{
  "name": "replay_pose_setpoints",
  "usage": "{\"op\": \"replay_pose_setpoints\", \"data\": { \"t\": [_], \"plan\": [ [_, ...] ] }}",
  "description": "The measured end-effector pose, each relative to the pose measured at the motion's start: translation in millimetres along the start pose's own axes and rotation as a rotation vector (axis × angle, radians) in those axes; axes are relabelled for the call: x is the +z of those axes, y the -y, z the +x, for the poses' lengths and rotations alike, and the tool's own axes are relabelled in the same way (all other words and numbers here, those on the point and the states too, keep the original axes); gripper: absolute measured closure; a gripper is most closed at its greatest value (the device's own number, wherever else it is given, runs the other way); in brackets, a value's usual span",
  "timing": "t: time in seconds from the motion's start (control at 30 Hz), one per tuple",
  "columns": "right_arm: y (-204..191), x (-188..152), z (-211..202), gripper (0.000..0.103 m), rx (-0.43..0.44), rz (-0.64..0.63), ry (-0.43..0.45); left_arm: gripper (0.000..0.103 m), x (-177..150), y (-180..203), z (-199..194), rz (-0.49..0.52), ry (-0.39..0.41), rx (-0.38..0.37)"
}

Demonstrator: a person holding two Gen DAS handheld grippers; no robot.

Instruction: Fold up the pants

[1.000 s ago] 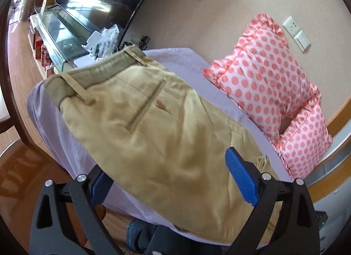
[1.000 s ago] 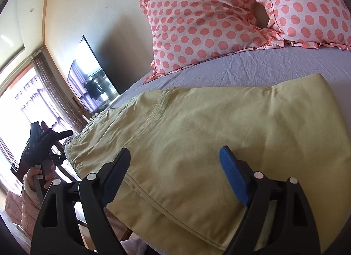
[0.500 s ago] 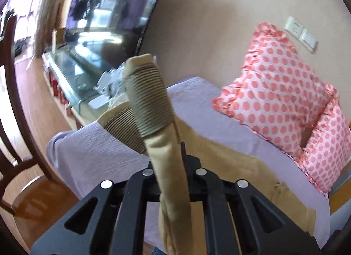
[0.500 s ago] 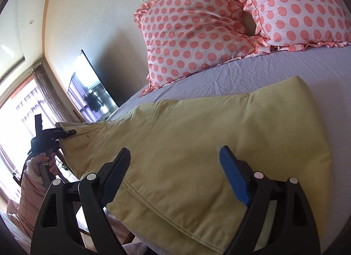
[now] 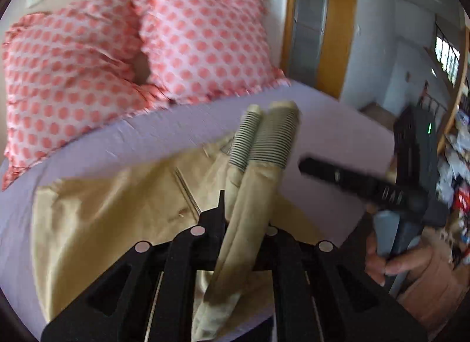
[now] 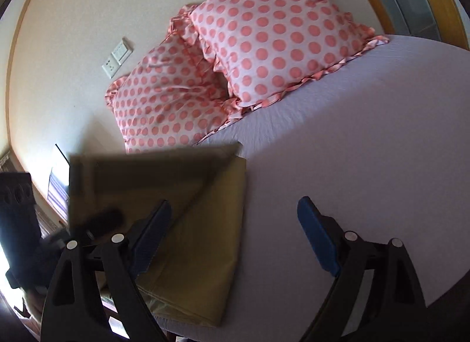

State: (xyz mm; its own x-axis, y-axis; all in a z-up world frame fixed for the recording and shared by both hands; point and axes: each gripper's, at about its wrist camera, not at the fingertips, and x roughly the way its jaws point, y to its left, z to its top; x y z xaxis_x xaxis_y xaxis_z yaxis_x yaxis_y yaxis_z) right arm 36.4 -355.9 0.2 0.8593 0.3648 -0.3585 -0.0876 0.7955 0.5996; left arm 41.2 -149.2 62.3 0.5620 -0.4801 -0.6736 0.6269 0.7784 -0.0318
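Tan pants lie on a lilac bed sheet. My left gripper is shut on the waistband, which stands up between the jaws with its ribbed elastic lining showing. In the right wrist view the pants lie half folded, with one lifted layer held up over the flat part. My right gripper is open and empty, above the sheet at the pants' right edge. The right gripper's body also shows in the left wrist view.
Two pink polka-dot pillows lean on the wall at the head of the bed. A bare stretch of sheet lies to the right of the pants. A wooden door frame and a cluttered shelf stand beyond the bed.
My left gripper closed on the waistband, lifted it and carried it over the pants toward the pillows. The right gripper stayed open and swung to the right.
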Motion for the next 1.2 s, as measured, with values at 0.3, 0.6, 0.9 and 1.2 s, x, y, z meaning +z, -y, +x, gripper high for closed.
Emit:
{"op": "replay_pose_setpoints", "data": {
  "t": [0.3,0.6,0.9,1.2],
  "plan": [
    [-1,26,32,0.011,0.143,0.027,-0.16,0.038,-26,-27,-62,-0.031,0.068,-0.161],
    [-14,25,96,0.043,0.081,-0.061,-0.359,0.036,-56,-219,-68,-0.545,-0.06,0.082],
    [-5,33,111,0.06,0.159,0.024,-0.416,0.024,-52,-253,-23,-0.624,-0.144,-0.118],
    [3,37,117,0.093,0.346,0.149,-0.448,0.092,-30,-269,-10,-0.66,-0.144,-0.168]
  ]
}}
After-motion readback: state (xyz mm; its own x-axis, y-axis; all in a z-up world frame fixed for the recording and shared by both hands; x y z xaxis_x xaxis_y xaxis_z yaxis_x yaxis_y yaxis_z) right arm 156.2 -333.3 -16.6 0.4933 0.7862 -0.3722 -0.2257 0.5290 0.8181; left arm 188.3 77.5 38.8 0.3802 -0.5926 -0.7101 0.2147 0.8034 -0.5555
